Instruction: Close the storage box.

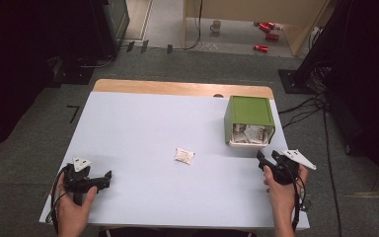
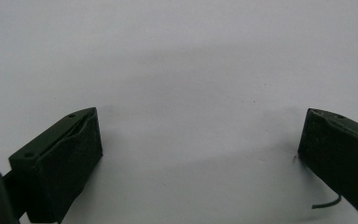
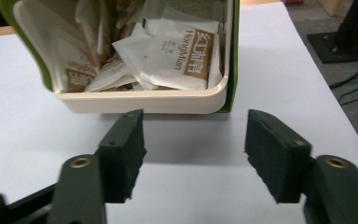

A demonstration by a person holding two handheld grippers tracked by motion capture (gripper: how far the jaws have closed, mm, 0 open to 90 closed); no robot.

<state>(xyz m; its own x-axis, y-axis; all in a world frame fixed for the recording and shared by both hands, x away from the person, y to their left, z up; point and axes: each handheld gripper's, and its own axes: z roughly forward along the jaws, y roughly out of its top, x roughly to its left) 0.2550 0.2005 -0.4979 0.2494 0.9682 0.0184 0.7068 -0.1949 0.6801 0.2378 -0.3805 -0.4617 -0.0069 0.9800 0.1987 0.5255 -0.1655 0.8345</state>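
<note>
A green box [image 1: 249, 112] with a cream inner rim lies on its side at the table's right, its mouth toward me and stuffed with several white-and-brown sachets [image 1: 248, 134]. One loose sachet [image 1: 184, 155] lies flat near the table's middle. My right gripper [image 1: 267, 156] sits just in front of the box, open and holding nothing. In the right gripper view the box rim [image 3: 140, 101] is close ahead of the right gripper [image 3: 195, 119], with the sachets [image 3: 186, 56] inside. My left gripper [image 1: 106, 179] rests at the front left, open over the bare tabletop [image 2: 200, 116].
The white table [image 1: 143, 123] has a wooden strip [image 1: 177, 88] along its far edge. Cables [image 1: 301, 106] lie on the grey floor to the right. Red cans [image 1: 266, 27] and a mug [image 1: 216, 25] sit on the floor far behind the table.
</note>
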